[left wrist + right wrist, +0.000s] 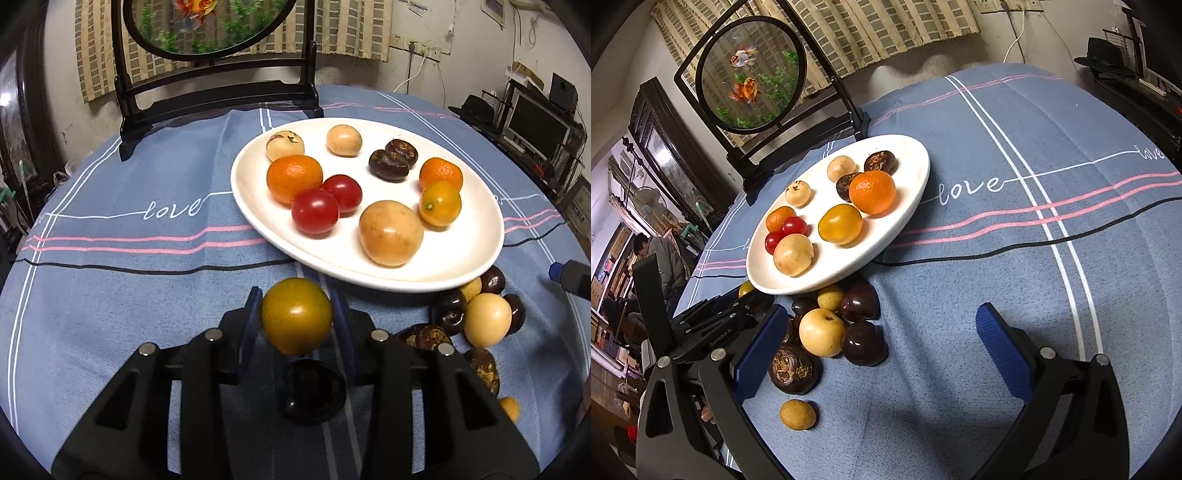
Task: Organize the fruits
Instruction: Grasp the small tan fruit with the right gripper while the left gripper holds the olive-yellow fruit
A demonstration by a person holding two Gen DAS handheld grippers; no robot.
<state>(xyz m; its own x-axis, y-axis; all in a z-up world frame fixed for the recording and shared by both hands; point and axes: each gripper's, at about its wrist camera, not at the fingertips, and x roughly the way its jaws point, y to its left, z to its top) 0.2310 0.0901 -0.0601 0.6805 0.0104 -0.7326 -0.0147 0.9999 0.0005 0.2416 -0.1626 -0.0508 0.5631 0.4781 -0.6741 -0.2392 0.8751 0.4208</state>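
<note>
My left gripper is shut on a yellow-green round fruit, held just above the blue cloth in front of the white plate. The plate carries oranges, two red tomatoes, pale round fruits and dark chestnut-like ones. Directly under the held fruit lies a dark fruit. In the right wrist view my right gripper stands open over a loose pile by the plate: a pale fruit, dark fruits and a small tan one. The left gripper shows at the left.
A black-framed round goldfish screen stands on the table behind the plate. The blue striped tablecloth stretches to the right of the plate. A person stands beyond the table's left edge. Shelves and monitors line the right wall.
</note>
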